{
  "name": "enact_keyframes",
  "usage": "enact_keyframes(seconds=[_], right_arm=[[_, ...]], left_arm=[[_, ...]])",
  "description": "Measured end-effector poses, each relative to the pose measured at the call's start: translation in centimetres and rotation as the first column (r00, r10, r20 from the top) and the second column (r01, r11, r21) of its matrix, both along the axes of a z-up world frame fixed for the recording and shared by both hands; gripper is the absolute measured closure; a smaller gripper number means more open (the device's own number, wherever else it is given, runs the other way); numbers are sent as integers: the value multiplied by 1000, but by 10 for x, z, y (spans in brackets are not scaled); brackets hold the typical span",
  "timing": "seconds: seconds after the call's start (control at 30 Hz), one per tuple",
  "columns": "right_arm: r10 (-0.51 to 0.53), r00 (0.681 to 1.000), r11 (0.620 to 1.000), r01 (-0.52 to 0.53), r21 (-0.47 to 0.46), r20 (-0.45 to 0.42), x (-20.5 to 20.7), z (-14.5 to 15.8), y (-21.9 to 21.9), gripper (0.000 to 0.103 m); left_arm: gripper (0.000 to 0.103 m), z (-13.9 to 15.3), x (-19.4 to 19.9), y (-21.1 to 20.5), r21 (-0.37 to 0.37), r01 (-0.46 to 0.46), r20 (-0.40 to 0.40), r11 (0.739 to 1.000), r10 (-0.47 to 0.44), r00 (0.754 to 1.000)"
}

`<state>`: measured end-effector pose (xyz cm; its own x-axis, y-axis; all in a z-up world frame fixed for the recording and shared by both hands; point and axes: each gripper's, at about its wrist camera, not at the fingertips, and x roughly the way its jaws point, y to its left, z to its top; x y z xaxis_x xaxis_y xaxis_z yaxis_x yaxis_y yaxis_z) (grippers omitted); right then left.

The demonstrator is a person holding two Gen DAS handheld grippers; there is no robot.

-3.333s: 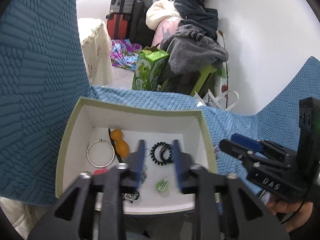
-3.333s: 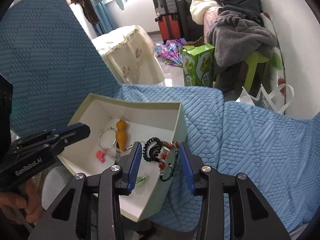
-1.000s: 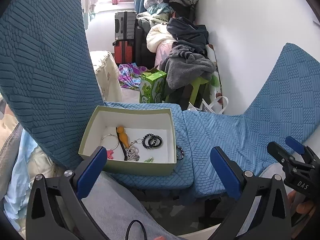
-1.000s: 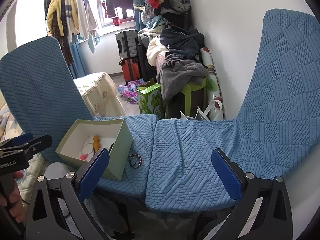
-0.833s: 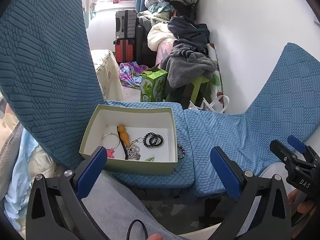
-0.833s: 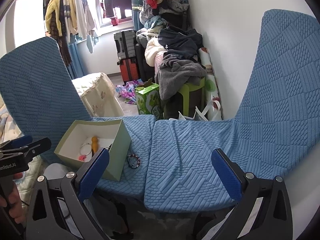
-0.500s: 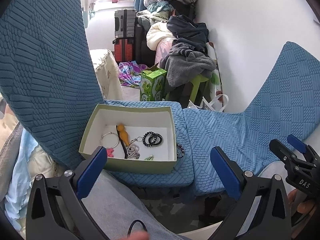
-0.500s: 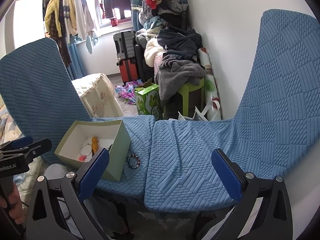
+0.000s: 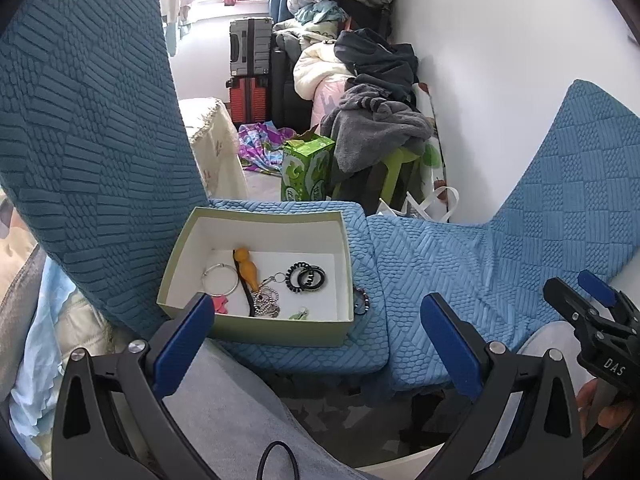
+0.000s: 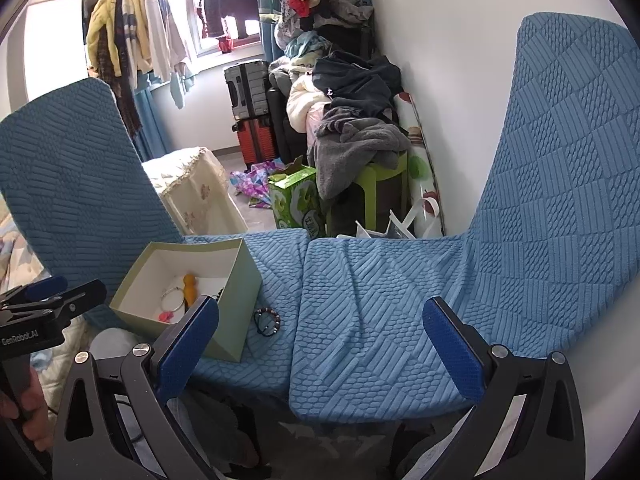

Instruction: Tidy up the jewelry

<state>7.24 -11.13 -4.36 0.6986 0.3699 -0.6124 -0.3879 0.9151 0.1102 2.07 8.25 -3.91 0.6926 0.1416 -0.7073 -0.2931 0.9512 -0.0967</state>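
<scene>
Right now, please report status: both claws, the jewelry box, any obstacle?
Left claw open, empty. Right claw open, empty. Jewelry box on left seat cushion, items inside; beaded bracelet outside, beside box. Nothing blocking it.

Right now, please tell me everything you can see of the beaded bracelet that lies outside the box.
The beaded bracelet is a small closed loop of dark beads with a few reddish and pale ones; the material cannot be told. It lies flat on the blue textured seat cushion, close beside the right wall of the pale green box, apart from both open grippers. In the left wrist view it is partly hidden behind the box wall.
</scene>
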Motion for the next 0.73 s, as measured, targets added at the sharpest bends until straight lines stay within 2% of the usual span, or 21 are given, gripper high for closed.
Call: enact_keyframes(seconds=[0.73], right_arm=[[-5,1000,1000,5,-4,-19,4,-6,-3,0]], left_arm=[[1,-2,5,3,-10,2,-9,1000,-2,1000]])
